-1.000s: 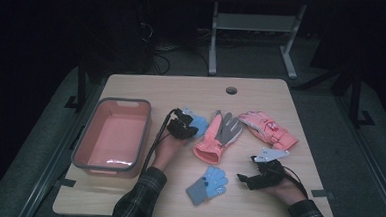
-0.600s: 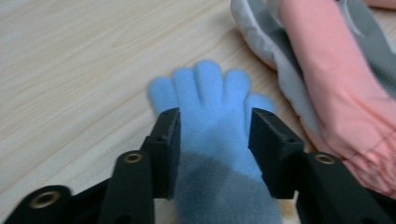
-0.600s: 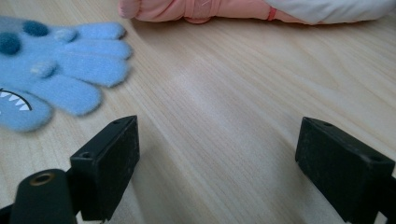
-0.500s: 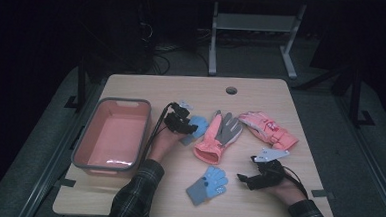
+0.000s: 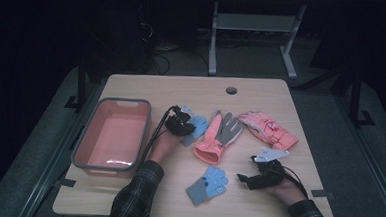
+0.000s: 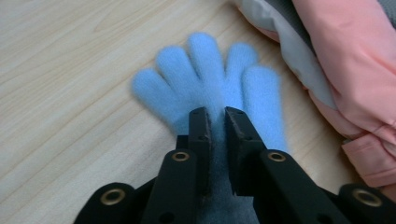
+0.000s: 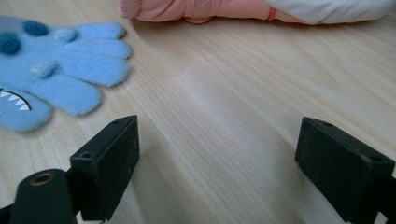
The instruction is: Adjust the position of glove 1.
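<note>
Blue glove (image 6: 210, 88) sits pinched between the left gripper's (image 6: 215, 116) jaws, which have just been closing: they stand nearly together with a fold of the fleecy palm caught between them, the fingers fanned out beyond on the tabletop (image 6: 70, 70). A second ago the left hand was a little farther along, over the same glove; now it has settled and bitten down (a re-grip, by the look of it). That suggests the lift toward the pink bin (image 5: 112, 134) on the left comes next. Just beside the glove lies the pink-and-grey glove (image 5: 218, 135), then a pink mitten (image 5: 267, 128). The right gripper (image 7: 217, 158) rests low, its jaws spread wide with nothing between them, near a second blue glove (image 7: 56, 70) with a monster face.
</note>
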`<state>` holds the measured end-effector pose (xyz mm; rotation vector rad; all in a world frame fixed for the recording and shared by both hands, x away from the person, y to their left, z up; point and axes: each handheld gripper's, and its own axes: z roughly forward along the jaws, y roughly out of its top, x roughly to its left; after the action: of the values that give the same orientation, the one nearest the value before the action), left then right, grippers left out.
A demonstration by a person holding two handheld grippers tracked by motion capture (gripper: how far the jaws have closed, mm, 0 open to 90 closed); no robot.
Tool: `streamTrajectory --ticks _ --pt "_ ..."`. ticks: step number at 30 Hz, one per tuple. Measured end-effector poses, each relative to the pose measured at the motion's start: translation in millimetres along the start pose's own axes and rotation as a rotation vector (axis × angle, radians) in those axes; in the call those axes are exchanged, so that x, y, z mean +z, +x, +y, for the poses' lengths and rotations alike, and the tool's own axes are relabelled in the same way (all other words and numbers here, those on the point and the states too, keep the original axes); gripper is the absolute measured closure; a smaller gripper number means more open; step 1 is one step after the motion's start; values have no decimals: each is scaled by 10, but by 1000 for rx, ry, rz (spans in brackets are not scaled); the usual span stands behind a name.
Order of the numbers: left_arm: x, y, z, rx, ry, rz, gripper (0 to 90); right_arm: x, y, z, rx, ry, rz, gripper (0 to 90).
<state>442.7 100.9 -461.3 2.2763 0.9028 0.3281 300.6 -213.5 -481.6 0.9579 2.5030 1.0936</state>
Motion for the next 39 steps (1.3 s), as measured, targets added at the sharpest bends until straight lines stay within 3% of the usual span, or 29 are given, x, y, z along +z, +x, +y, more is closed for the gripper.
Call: streamTrajectory --ticks 5,8,14,16,23,28,33,39 --pt "-51 27 4 -35 -6 -14 831 0 -1 0 0 0 1 131" --pt "-99 29 22 -55 -32 -20 835 -1 -1 0 1 0 1 132" --pt "-251 17 74 -72 -43 -22 840 0 -3 1 0 0 0 132" --pt "-337 16 95 -93 -69 -26 841 0 -2 1 0 0 0 132" --pt "-573 -56 126 -87 -92 -66 841 1 -2 1 0 0 0 132" --pt "-732 -122 105 -98 -108 -131 841 1 -2 1 0 0 0 132" --pt "-863 -160 64 -93 -126 -171 841 1 -2 1 -1 0 -1 132" --pt "-1001 -221 -15 -86 -135 -187 841 1 -1 1 0 0 0 132"
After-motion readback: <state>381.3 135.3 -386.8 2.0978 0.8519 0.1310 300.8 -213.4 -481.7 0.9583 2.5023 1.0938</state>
